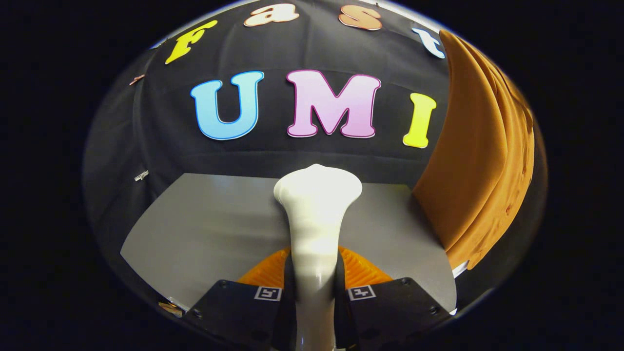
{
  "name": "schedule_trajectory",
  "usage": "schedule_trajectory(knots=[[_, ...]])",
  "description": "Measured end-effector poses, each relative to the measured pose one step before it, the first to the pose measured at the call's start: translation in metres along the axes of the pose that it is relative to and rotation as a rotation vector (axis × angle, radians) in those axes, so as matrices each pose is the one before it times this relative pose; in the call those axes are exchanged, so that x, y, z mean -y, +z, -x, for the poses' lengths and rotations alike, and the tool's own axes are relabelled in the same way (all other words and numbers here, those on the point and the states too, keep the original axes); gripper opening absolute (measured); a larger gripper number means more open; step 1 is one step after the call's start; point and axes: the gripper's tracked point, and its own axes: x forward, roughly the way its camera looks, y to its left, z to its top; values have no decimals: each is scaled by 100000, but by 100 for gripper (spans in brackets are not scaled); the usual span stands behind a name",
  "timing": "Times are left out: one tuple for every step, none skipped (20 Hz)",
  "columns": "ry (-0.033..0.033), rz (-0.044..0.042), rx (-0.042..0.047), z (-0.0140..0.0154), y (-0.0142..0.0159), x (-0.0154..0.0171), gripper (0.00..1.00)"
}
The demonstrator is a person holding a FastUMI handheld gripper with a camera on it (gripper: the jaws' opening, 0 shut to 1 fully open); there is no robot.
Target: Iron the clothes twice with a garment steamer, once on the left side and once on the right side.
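Gripper (316,287) fingers clamped on steamer (317,214) neck, head sticking out ahead over grey table (204,229). Hard smooth plastic, probably slippery and top-heavy; the narrow neck is the right hold. Orange cloth (477,161) hangs right: soft, limp.

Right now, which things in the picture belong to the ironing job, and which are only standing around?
For the job:
- white plastic garment steamer, its handle clamped between the gripper fingers
- orange cloth garment hanging to the right, beyond the steamer head

Just there:
- grey flat table under the steamer
- black cloth booth wall behind it
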Motion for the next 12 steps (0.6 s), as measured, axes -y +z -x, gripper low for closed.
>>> schedule_trajectory(knots=[[-37,-877,1653,358,296,8,34],[-537,-615,1852,519,479,147,34],[-467,-307,1992,637,454,130,34],[-205,-162,2098,786,407,-96,34],[-12,209,2197,702,425,-176,34],[142,277,2346,842,429,-226,34],[-25,-52,2183,795,460,-97,34],[-445,-219,1178,759,218,-19,34],[-138,-553,620,857,-50,-26,34],[153,-1066,893,856,56,-178,34],[-576,-454,1058,948,141,-189,34],[-583,-145,1638,1091,313,-133,34]])
